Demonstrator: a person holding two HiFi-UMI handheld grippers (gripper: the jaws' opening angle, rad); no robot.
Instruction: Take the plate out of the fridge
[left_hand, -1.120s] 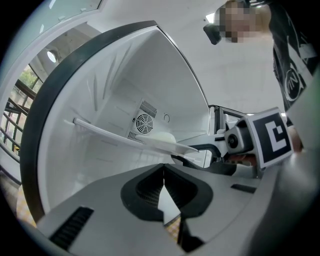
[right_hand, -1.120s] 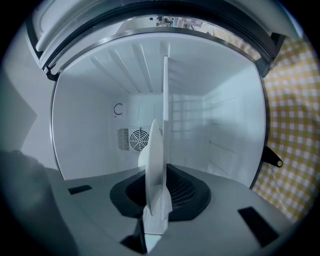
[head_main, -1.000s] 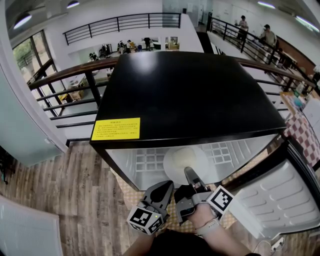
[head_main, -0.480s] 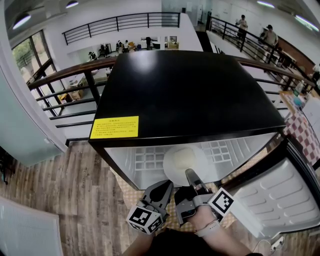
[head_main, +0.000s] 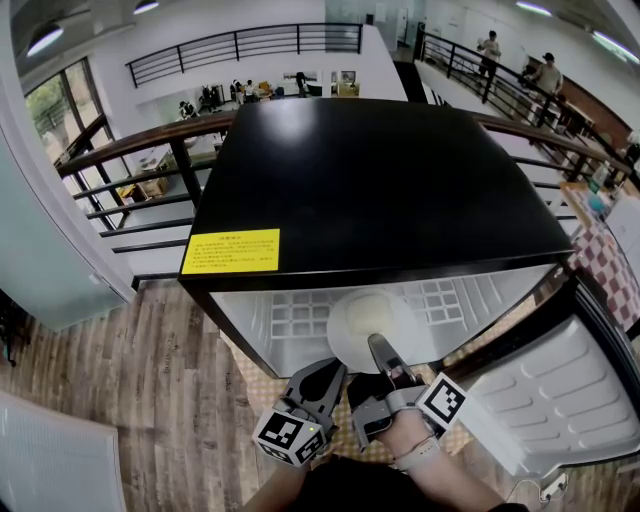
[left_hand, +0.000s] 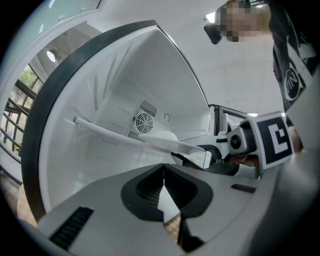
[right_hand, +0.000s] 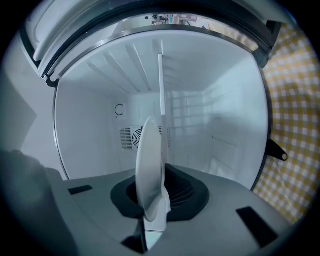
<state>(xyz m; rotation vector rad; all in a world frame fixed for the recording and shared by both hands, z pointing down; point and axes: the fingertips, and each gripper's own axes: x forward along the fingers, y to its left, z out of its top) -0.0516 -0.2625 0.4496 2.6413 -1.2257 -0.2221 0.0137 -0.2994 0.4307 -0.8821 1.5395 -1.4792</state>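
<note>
Head view, lower centre: where did the plate (head_main: 372, 318) lie?
— Flat on the shelf (head_main: 290, 322) inside the fridge (head_main: 380, 190), directly ahead of the right gripper (head_main: 378, 346), which gripped its near rim.
— The left gripper (head_main: 333, 370)?
— Closed, empty, just beside, farther from the plate.

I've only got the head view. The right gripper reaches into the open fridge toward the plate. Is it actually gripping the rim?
Observer: Yes. The right gripper view shows the right gripper shut on the near rim of the plate.
Operator: And the left one, is it holding anything?
Observer: No. The left gripper is shut, with nothing between its jaws.
Operator: What's at the back, behind the plate?
Observer: A round vent in the back wall of the fridge.
</note>
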